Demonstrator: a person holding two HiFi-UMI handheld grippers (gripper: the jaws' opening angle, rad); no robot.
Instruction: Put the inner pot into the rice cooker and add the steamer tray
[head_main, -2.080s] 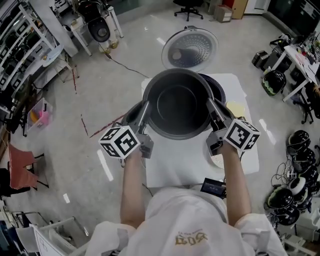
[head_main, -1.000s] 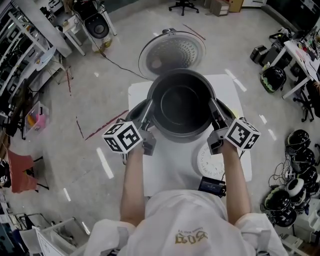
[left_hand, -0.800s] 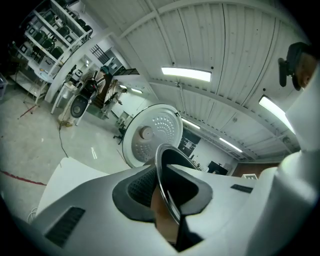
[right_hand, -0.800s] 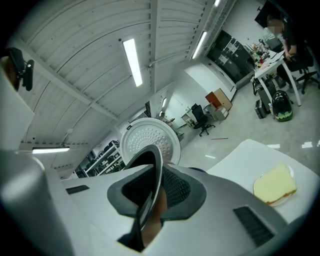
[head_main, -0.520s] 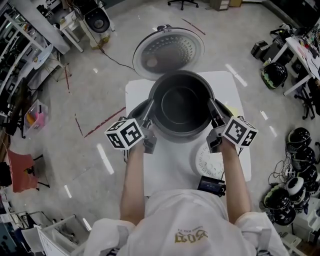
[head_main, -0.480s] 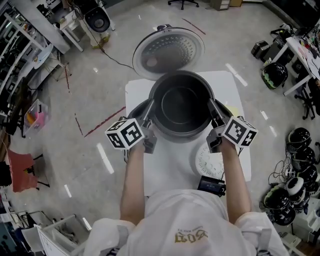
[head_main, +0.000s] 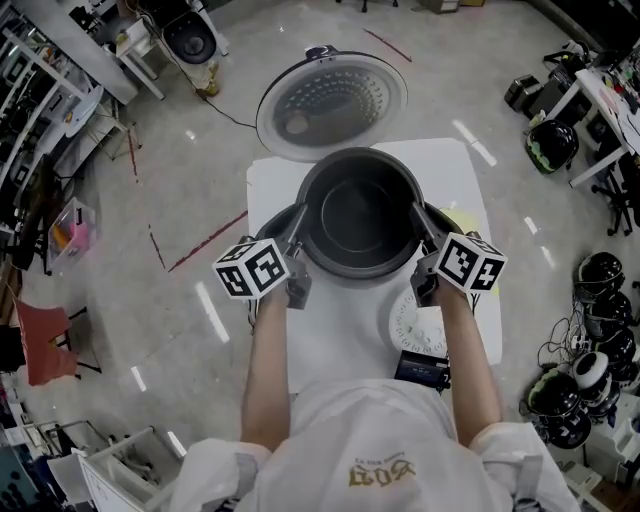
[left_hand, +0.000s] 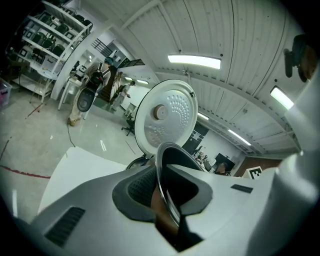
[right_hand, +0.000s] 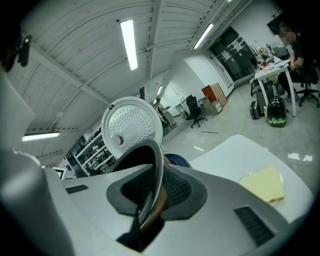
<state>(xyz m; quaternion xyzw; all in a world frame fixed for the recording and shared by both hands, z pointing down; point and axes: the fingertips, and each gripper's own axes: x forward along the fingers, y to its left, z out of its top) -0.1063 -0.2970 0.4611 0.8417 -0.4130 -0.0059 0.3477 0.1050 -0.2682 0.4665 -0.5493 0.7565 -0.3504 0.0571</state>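
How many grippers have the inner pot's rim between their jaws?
2: left gripper on the inner pot's left rim; right gripper on its right rim, its jaws having just opened a little.

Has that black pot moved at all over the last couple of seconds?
Yes. The inner pot has sunk towards the rice cooker beneath it, looking smaller against the white table and more centred over the cooker.

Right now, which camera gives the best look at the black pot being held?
The head view. It looks down on the inner pot and shows it whole, with the full round rim and the dark inside. The left gripper view and the right gripper view each show only a thin, edge-on arc of its rim, very close up.
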